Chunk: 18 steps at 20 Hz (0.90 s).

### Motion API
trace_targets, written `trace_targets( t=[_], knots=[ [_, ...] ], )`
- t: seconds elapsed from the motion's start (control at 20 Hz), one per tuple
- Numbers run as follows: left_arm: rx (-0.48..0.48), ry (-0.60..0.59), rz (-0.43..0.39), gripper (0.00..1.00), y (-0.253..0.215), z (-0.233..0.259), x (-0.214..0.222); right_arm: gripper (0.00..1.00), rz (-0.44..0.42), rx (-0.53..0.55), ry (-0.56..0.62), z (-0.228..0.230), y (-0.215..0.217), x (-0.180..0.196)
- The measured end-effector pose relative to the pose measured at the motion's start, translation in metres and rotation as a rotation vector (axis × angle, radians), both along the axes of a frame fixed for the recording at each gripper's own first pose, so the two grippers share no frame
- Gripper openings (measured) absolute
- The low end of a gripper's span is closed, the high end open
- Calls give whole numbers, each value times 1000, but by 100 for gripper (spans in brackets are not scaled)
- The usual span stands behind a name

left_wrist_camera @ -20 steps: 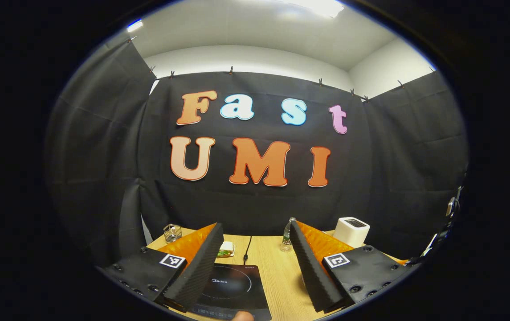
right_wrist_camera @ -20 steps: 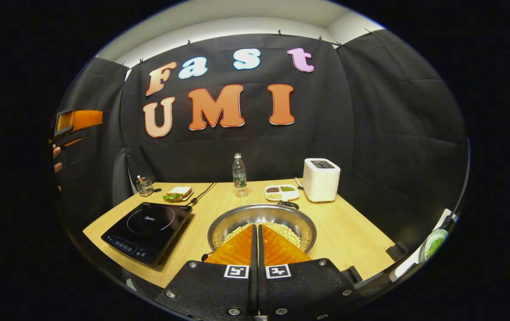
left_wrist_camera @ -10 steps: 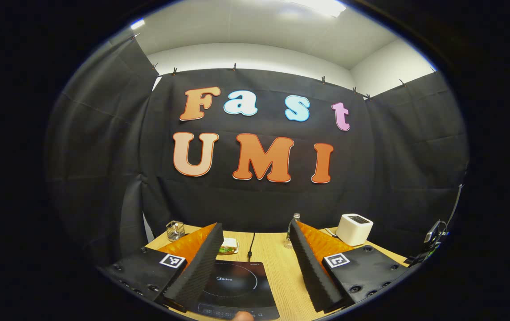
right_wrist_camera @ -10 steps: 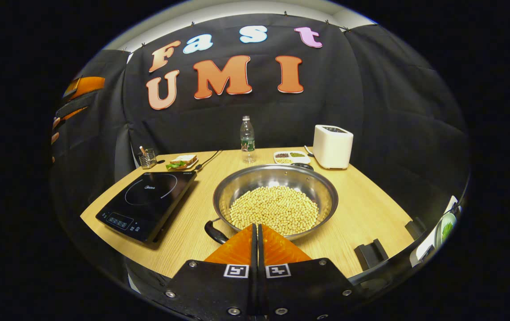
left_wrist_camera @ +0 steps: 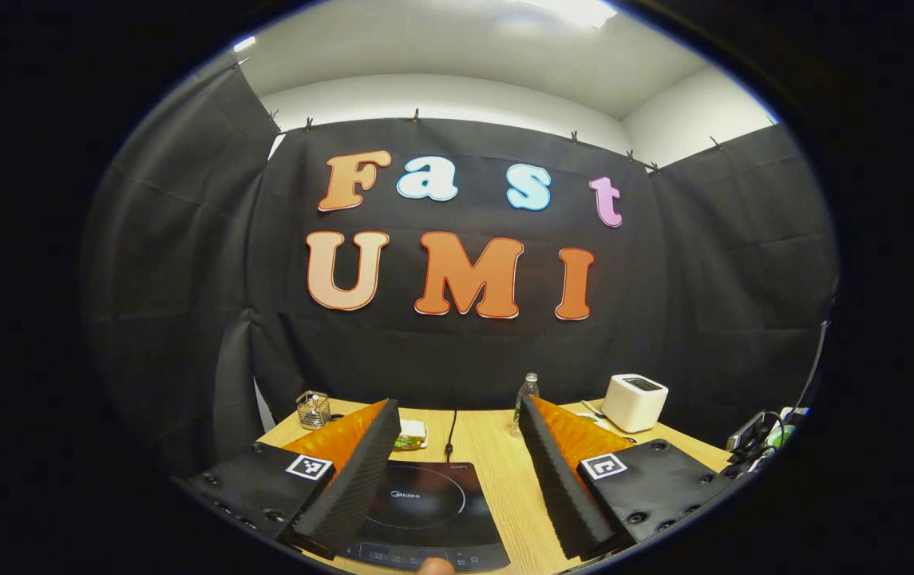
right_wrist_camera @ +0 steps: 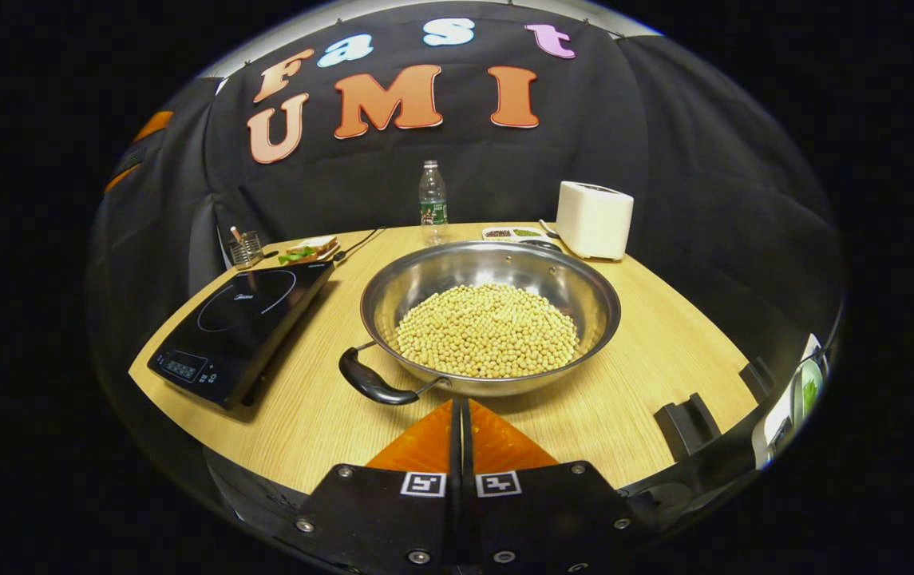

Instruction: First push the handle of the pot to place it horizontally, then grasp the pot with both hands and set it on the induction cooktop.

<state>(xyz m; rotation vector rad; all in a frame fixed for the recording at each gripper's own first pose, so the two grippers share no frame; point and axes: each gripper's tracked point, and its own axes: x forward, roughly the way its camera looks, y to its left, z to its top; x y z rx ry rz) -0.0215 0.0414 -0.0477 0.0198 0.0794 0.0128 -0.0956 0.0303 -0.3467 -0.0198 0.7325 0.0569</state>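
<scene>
A steel pot full of pale beans sits mid-table in the right gripper view. Its black handle points toward me and a little left, and a second handle shows at the far rim. My right gripper is shut and empty, just short of the pot's near wall, right of the handle. The black induction cooktop lies left of the pot. In the left gripper view my left gripper stands open above the cooktop, holding nothing.
Along the back of the wooden table stand a water bottle, a white toaster, a divided dish, a sandwich plate and a wire holder. Black blocks sit at the front right edge.
My right gripper has drawn back from over the beans, so the whole pot and its near handle now lie ahead of its tips. The left view has tipped down slightly toward the cooktop.
</scene>
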Motion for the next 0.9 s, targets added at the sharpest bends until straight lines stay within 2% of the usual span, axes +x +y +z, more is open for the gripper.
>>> trace_targets(
  t=[0.9],
  knots=[
    [-2,-5,22,98,17,2,-3,0,59,11,35,-13,39,14]
  ],
)
